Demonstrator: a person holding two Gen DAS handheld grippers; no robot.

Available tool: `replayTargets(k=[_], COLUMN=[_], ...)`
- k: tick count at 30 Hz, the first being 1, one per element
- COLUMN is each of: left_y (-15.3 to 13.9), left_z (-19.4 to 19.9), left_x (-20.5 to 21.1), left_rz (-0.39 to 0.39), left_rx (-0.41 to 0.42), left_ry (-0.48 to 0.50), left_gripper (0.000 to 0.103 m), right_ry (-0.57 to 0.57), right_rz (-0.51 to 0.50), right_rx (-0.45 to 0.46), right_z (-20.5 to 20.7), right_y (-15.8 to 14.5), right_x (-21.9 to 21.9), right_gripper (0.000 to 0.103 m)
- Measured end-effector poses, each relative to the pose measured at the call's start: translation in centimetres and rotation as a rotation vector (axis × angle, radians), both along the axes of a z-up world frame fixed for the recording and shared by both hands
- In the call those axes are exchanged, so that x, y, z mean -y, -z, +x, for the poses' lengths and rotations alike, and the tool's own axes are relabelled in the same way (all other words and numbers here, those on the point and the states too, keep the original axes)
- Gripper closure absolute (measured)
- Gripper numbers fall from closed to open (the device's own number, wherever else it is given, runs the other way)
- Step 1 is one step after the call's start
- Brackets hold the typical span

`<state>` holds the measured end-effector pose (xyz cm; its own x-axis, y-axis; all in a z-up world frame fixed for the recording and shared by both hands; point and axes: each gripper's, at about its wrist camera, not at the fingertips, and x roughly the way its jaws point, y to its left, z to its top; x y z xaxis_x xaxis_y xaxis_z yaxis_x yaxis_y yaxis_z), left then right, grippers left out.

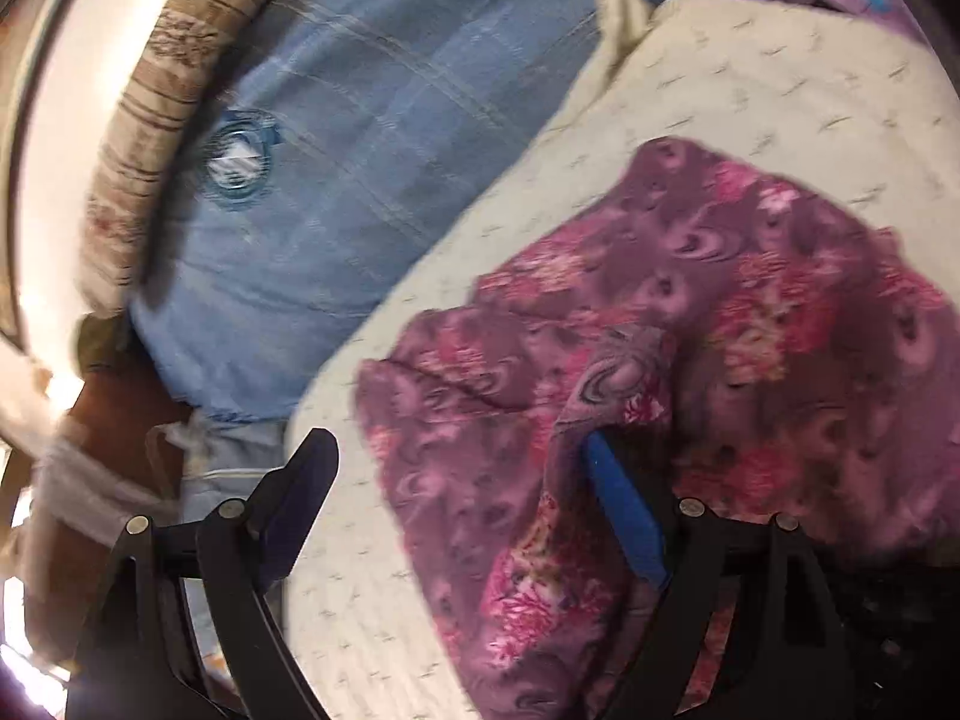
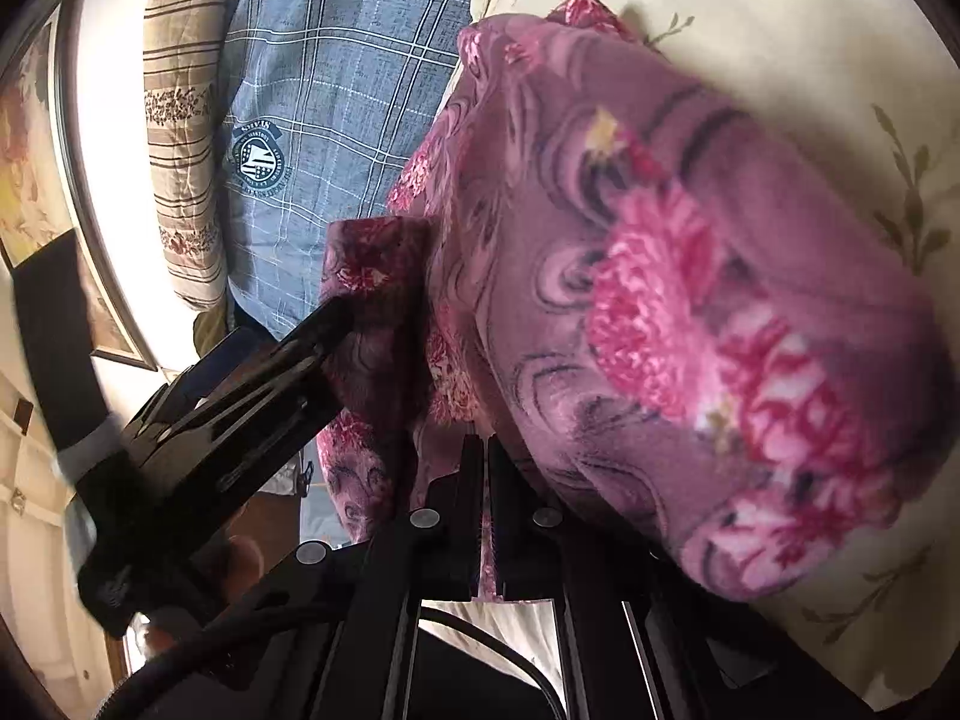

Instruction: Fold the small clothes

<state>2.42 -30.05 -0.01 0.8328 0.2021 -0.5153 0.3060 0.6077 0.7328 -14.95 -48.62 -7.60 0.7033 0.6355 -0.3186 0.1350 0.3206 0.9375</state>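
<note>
I am working over a purple fleece garment with pink flowers (image 1: 690, 324), which is lying crumpled on the cream bedspread printed with small green sprigs (image 1: 750, 78). That garment is my landmark for everything else.

My left gripper (image 1: 462, 480) is standing wide open, one black finger (image 1: 300, 480) hanging over the bedspread just beside the garment's edge, the other blue-padded finger (image 1: 624, 510) lying against a raised fold of the fleece. Nothing is pinched between them; a flap of the garment is draped over the blue pad only.

My right gripper (image 2: 485, 462) is fully closed, its two black fingers pressed together with a thin edge of the same garment (image 2: 690, 312) caught between them, and the bulk of the fleece is bunching up just beyond the tips. In this view my left gripper (image 2: 336, 312) is reaching in from the side, its tip touching a dark flap of the garment.

Beyond the garment a blue checked pillow with a round crest badge (image 2: 336, 90) is lying, and past that a beige striped bolster (image 2: 180, 120) against the wall.
</note>
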Motion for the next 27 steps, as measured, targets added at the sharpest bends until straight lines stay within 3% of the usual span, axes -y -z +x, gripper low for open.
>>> replayTargets(k=[1, 3, 5, 7, 8, 9, 11, 12, 15, 21, 23, 26, 27], left_y=[-0.1, 0.8, 2.0, 3.1, 3.2, 3.1, 2.4, 1.9, -0.4, -6.0, -5.9, -4.2, -3.7], left_z=[-0.3, -0.4, 0.7, 2.2, 2.7, 3.0, 3.7, 4.1, 4.4, 5.5, 6.2, 7.2, 7.2], left_x=[0.1, 0.7, 0.9, 0.5, 0.4, 0.2, 0.0, -0.2, -1.1, -6.3, -8.5, -13.8, -15.1], left_rz=[-0.001, 0.084, 0.12, 0.11, 0.091, 0.056, -0.033, -0.068, -0.144, -0.45, -0.469, -0.589, -0.608], left_rx=[0.021, 0.117, 0.075, -0.021, -0.052, -0.087, -0.211, -0.249, -0.232, -0.298, -0.31, -0.453, -0.465], left_ry=[0.007, 0.008, -0.017, -0.055, -0.06, -0.058, -0.055, -0.065, -0.047, -0.059, -0.119, -0.226, -0.249], left_gripper=[0.017, 0.013, 0.012, 0.013, 0.024, 0.056, 0.101, 0.103, 0.103, 0.103, 0.103, 0.103, 0.103], right_ry=[-0.001, -0.002, -0.003, -0.005, -0.006, -0.006, -0.004, -0.003, -0.002, -0.004, -0.005, -0.009, -0.009], right_rz=[0.004, 0.014, 0.016, 0.015, 0.016, 0.015, 0.012, 0.011, 0.003, -0.003, -0.008, -0.047, -0.05], right_rx=[0.001, 0.003, 0.004, 0.006, 0.006, 0.006, 0.008, 0.009, 0.009, 0.007, 0.005, 0.002, -0.001], right_z=[0.1, 0.2, 0.2, 0.3, -0.1, -0.1, -0.1, -0.2, -0.2, 0.0, 0.1, 0.3, 0.4], right_y=[0.0, 0.3, 0.4, 0.4, 0.7, 0.7, 0.7, 0.7, 0.6, 0.3, 0.2, -0.6, -1.0], right_x=[0.0, 0.2, 0.3, 0.4, 0.6, 0.6, 0.6, 0.5, 0.4, 0.2, 0.2, -0.1, -0.2], right_gripper=[0.103, 0.103, 0.103, 0.103, 0.103, 0.103, 0.103, 0.103, 0.103, 0.103, 0.102, 0.096, 0.093])
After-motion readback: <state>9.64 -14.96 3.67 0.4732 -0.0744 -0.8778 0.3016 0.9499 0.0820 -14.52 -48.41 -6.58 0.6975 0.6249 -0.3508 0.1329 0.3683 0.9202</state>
